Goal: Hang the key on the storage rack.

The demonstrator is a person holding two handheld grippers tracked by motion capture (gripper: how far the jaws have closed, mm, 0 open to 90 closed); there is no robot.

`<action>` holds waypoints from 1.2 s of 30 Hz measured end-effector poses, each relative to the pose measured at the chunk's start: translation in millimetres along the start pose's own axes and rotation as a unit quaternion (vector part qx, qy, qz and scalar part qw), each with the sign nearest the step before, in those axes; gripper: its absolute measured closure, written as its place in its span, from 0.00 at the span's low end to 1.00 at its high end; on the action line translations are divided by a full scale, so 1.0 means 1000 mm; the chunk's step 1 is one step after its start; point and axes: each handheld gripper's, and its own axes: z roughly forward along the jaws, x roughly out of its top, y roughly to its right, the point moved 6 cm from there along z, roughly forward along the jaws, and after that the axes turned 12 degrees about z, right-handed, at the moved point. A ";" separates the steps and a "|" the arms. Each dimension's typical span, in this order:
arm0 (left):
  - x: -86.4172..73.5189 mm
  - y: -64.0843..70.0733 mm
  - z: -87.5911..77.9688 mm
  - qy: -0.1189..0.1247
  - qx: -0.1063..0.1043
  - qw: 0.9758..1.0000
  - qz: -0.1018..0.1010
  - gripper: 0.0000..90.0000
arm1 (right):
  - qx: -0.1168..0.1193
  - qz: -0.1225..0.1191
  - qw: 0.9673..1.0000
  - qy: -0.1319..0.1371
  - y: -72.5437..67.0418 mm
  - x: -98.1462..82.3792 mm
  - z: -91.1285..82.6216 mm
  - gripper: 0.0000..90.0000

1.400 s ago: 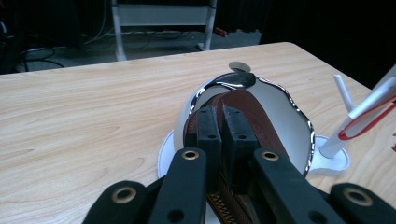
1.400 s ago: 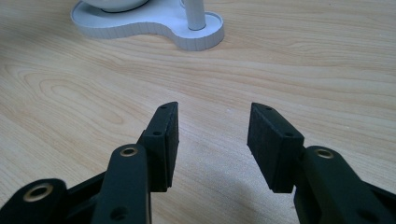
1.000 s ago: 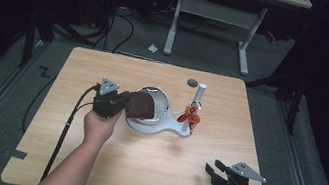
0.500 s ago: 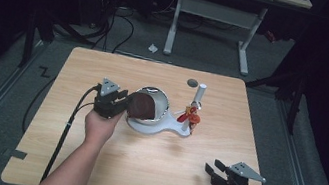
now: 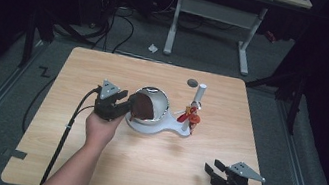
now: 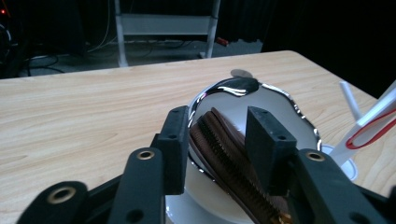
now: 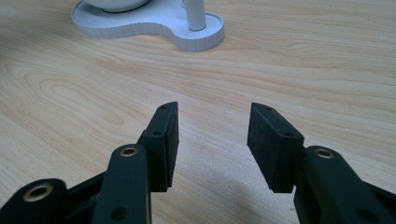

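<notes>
A brown zippered pouch (image 5: 144, 107) (image 6: 224, 149) lies tilted in a shiny silver bowl (image 5: 162, 100) (image 6: 280, 93) on a white stand (image 5: 166, 129) (image 7: 154, 23). My left gripper (image 5: 130, 108) (image 6: 219, 126) is at the bowl's left side. Its jaws have just been opening and now straddle the pouch's edge with a gap at the right pad. A white post (image 5: 198, 95) on the stand carries red loops (image 5: 189, 117) (image 6: 373, 133). My right gripper (image 5: 208, 172) (image 7: 212, 123) rests low at the table's front right, open with bare wood between its jaws.
A small dark round mark (image 5: 192, 83) (image 6: 240, 73) lies on the wooden table (image 5: 106, 67) behind the stand. The left gripper's cable (image 5: 64, 131) trails off the front left. Beyond the far edge, a white desk frame (image 5: 216, 15) stands on the floor.
The left gripper's jaws have spread apart off the brown pouch, which stays in the bowl. Both hands have kept their places.
</notes>
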 end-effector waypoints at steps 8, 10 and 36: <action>0.001 0.005 -0.010 0.009 -0.007 1.000 0.007 0.62 | 0.000 -0.002 1.000 0.000 0.000 0.000 0.000 0.60; -0.001 0.007 -0.014 0.010 -0.011 1.000 0.010 0.62 | 0.000 -0.002 1.000 0.000 -0.001 0.000 0.000 0.60; -0.144 0.006 -0.101 -0.115 -0.082 0.989 0.044 0.51 | -0.009 0.002 1.000 -0.010 -0.001 -0.002 0.008 0.60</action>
